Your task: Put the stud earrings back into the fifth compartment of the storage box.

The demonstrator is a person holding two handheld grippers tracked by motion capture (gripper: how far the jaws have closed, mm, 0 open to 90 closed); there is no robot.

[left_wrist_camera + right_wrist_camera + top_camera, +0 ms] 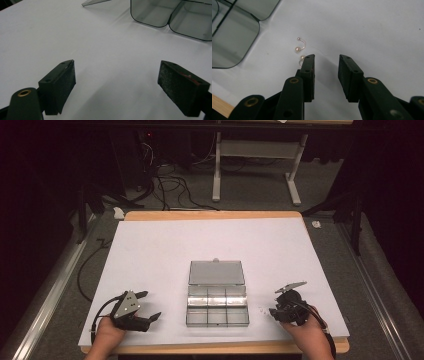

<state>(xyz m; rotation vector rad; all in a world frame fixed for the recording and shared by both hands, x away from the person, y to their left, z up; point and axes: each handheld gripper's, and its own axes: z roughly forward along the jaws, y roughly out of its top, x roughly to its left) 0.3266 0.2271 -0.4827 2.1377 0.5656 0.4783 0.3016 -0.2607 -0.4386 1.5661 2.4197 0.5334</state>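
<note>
Both hands enter the high view at its bottom edge, each holding a set of tongs low over the white worktop (165, 245). Left tongs (148, 305), at 7 o'clock on the worktop, stand wide open with nothing between the jaws; in the left gripper view their pads (65, 82) are far apart over bare white surface. Right tongs (273, 302), at 5 o'clock, are open about halfway and hold nothing; in the right gripper view the gap between their jaws shows bare worktop.

Two small pearl earrings lie on the worktop just beside the right tongs. First earring (300, 45), a pearl on a curved gold hook, lies at 11 o'clock from the left-hand jaw tip in the right gripper view. Second earring (302, 58) lies right against that jaw tip, partly hidden by it; contact cannot be determined.

Clear compartment box (217, 302) sits at 6 o'clock from the worktop centre, lid (216, 273) folded open behind it, between the two tongs. Its compartments appear empty.
</note>
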